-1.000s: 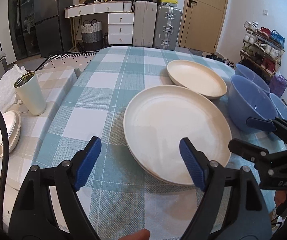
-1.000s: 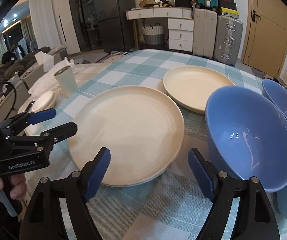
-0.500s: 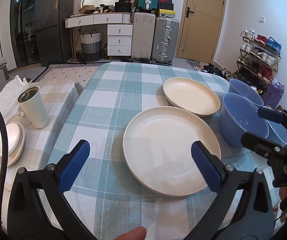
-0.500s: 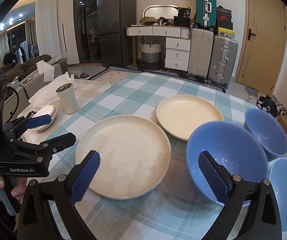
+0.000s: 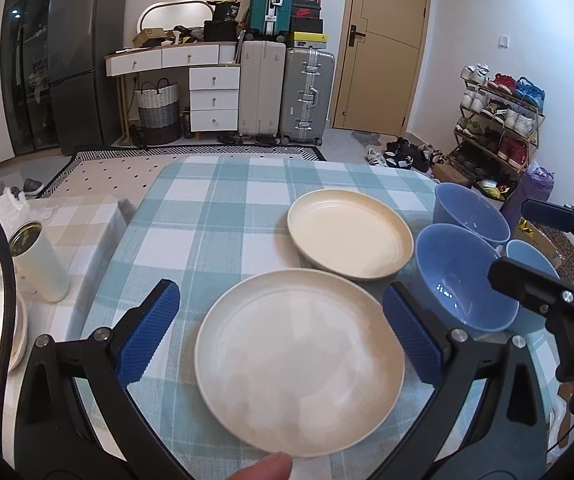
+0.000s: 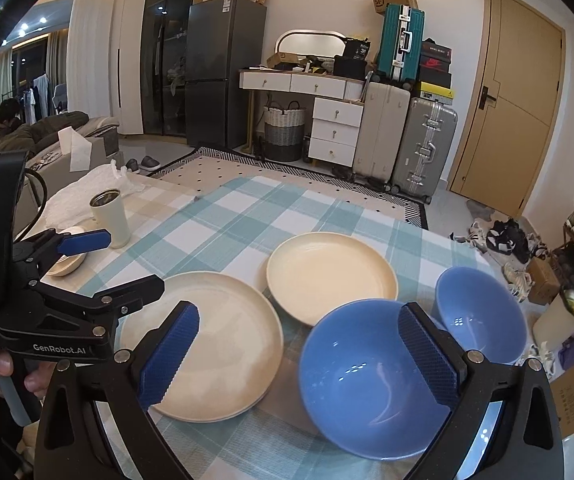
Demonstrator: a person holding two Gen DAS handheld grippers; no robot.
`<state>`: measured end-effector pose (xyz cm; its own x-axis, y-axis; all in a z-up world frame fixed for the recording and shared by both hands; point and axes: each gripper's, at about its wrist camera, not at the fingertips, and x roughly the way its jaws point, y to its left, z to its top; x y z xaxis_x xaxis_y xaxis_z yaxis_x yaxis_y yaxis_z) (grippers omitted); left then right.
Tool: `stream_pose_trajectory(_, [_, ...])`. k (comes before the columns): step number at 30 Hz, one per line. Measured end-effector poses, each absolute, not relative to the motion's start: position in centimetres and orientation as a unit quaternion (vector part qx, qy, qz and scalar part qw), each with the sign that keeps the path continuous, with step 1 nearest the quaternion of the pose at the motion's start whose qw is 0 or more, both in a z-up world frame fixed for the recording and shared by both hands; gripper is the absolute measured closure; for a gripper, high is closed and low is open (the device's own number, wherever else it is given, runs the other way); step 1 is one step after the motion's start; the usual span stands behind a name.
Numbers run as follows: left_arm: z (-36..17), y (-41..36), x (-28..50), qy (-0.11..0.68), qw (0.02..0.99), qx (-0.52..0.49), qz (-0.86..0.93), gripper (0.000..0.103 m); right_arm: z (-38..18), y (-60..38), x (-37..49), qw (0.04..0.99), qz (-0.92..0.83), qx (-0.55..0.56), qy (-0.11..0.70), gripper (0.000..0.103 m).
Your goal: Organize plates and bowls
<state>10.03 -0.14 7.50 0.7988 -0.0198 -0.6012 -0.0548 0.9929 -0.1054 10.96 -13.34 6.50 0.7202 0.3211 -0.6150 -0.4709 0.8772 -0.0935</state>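
Left wrist view: the left gripper [image 5: 281,330] hangs above the desk [image 5: 215,216], its jaws released and spread wide, having just been opening, with nothing between them. Below lies the near plate [image 5: 299,364], a wide cream disc flat on the checked cloth; the far plate [image 5: 349,238], deeper, sits just behind it. Three blue bowls cluster at the right: the near bowl [image 5: 463,280], the far bowl [image 5: 471,216] and a third bowl [image 5: 527,252] partly hidden.

Right wrist view: the right gripper [image 6: 299,354] hovers over the near bowl [image 6: 367,380], jaws likewise just opened, spread and empty. The plates [image 6: 207,340] look stiff, smooth and probably breakable (slippery too, I would judge), so a pinch across the raised rim seems safest; the bowls want a grip over the wall.
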Motion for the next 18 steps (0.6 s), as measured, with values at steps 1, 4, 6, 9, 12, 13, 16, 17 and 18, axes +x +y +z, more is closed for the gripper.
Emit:
stream_pose_trajectory(1, [7.6, -0.3, 10.6, 0.317, 0.946, -0.061, 0.005, 0.002, 6.7, -13.4, 11.3, 0.919, 0.215, -0.123, 0.307, 0.002])
stream_pose_trajectory(4, [7.9, -0.4, 12.1, 0.320, 0.945, -0.073, -0.003, 0.002, 7.3, -13.9, 12.5, 0.919, 0.212, -0.121, 0.310, 0.002])
stream_pose_trajectory(6, [8.1, -0.5, 13.0, 0.321, 0.944, -0.078, -0.007, 0.002, 7.8, -14.4, 13.3, 0.920, 0.211, -0.115, 0.311, 0.001])
stream_pose_trajectory(9, [8.6, -0.6, 14.2, 0.318, 0.945, -0.073, -0.004, 0.002, 8.4, -15.4, 15.0, 0.921, 0.204, -0.093, 0.319, 0.001])
stream_pose_trajectory(12, [8.9, -0.3, 15.4, 0.319, 0.945, -0.076, -0.001, 0.002, 8.8, -16.3, 16.6, 0.920, 0.203, -0.073, 0.328, 0.001])
stream_pose_trajectory(13, [8.9, -0.3, 15.8, 0.320, 0.944, -0.079, -0.002, 0.002, 8.8, -16.5, 17.1, 0.919, 0.203, -0.068, 0.330, 0.001])
stream_pose_trajectory(16, [8.9, 0.1, 17.1, 0.321, 0.944, -0.080, -0.001, 0.002, 9.0, -16.9, 18.4, 0.919, 0.198, -0.064, 0.335, 0.001])
stream_pose_trajectory(17, [9.0, 0.1, 17.5, 0.322, 0.943, -0.080, 0.002, 0.002, 9.1, -17.0, 19.0, 0.918, 0.198, -0.062, 0.338, 0.001])
stream_pose_trajectory(18, [8.9, 0.2, 18.0, 0.324, 0.943, -0.081, 0.003, 0.002, 9.0, -17.0, 19.4, 0.917, 0.198, -0.059, 0.341, 0.001])
